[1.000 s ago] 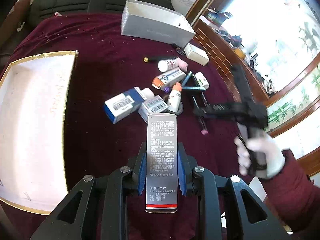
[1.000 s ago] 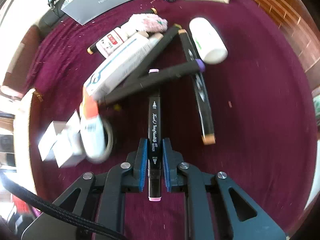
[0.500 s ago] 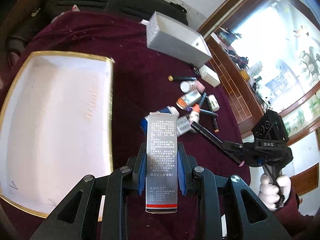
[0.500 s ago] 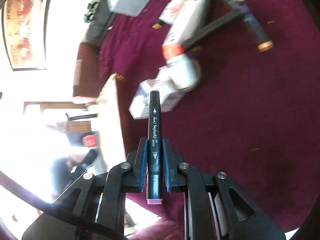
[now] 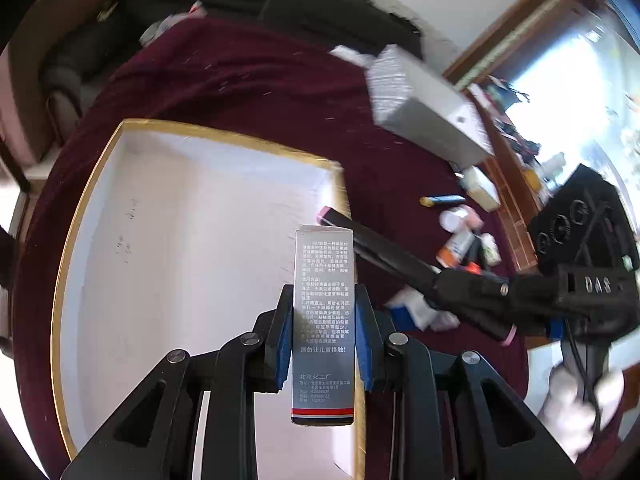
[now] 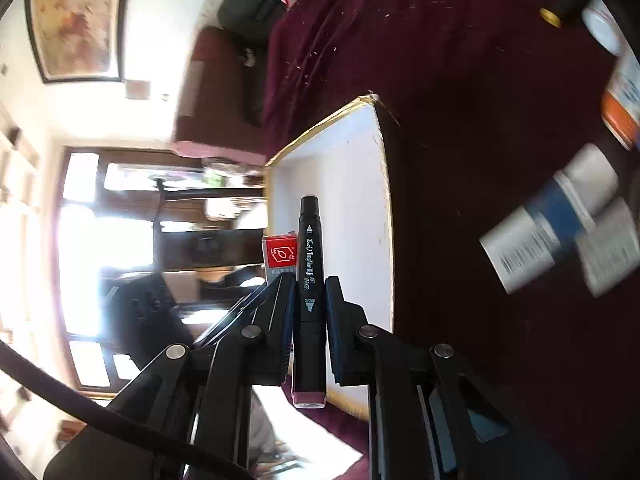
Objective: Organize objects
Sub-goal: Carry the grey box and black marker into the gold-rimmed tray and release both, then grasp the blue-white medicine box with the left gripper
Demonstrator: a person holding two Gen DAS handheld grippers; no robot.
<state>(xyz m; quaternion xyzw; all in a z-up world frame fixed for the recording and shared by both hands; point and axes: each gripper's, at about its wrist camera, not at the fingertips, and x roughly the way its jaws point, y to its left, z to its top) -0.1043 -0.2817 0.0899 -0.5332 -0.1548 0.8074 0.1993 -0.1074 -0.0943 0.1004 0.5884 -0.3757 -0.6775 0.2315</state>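
My left gripper [image 5: 323, 312] is shut on a tall grey printed box [image 5: 324, 312], held above the right edge of a white gold-rimmed tray [image 5: 180, 240]. My right gripper [image 6: 309, 300] is shut on a black marker [image 6: 309, 280] with pink end caps. In the left wrist view that marker [image 5: 380, 252] reaches over the tray's right rim just behind the grey box. The right wrist view shows the tray [image 6: 352, 200] under the marker and the red end of the grey box [image 6: 280, 254] beside it.
The tray lies on a maroon cloth [image 5: 240, 80]. A silver open box [image 5: 420, 108] stands at the back right. Loose bottles, markers and small cartons [image 5: 464, 240] lie right of the tray; blue-and-white cartons [image 6: 560, 232] show in the right wrist view.
Both grippers have moved left from the pile of loose items to the tray. The marker now reaches over the tray's rim, close to the grey box. Both grips are unchanged.
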